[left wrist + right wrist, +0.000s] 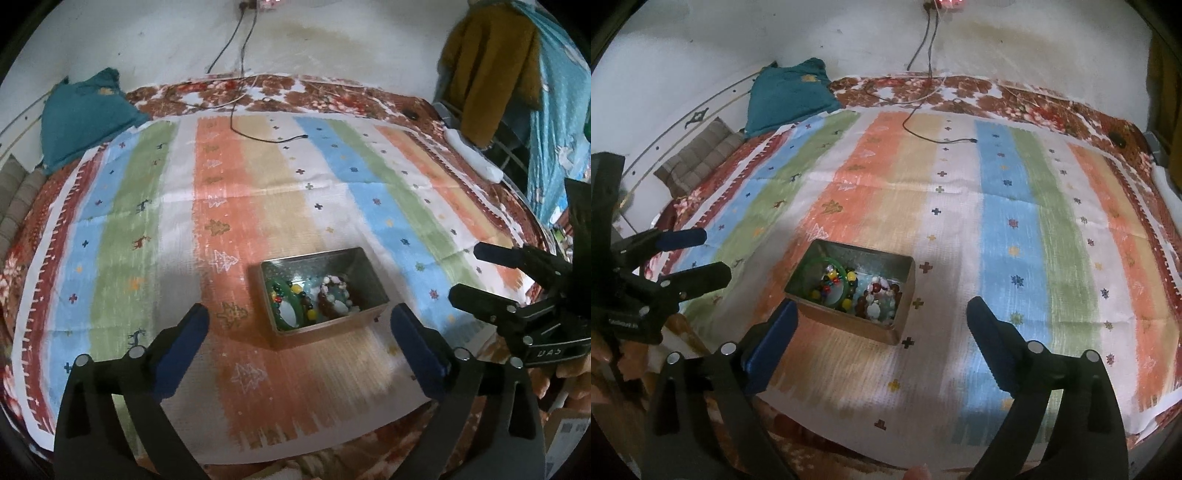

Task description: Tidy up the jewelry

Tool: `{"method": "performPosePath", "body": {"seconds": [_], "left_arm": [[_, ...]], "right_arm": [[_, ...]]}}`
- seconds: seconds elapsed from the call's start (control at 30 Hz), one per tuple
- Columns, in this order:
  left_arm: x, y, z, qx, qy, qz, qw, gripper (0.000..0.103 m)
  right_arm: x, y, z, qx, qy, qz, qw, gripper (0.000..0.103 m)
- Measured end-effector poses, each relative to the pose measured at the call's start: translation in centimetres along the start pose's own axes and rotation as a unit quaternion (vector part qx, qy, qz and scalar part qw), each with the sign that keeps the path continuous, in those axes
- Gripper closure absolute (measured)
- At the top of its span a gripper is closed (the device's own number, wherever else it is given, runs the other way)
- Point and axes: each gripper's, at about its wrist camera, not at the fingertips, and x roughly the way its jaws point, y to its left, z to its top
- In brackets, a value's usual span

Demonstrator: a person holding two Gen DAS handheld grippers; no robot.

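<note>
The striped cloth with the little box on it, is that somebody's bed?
Probably a bedroom at home. The striped cloth seems to cover a bed, with a pillow by the wall and clothes hanging nearby. The box holds beads.

You're getting dim, uneven indoor light: the striped cloth (258,192) is lit mid-frame and falls dark toward the corners. Soft shadows sit beside the metal box (321,295). Heavy fisheye bending at the edges, black vignette, slight blur and grain throughout.
</note>
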Motion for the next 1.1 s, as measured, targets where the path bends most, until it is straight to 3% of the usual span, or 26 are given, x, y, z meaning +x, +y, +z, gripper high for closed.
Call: {"method": "performPosePath", "body": {"seconds": [1.1], "left_arm": [[-2.0,-1.5,-1.4,0.028,-0.047,0.012,0.9984,0.006]], "right_arm": [[-2.2,0.5,-1.1,-0.009,-0.042,0.003,0.999,0.006]]}}
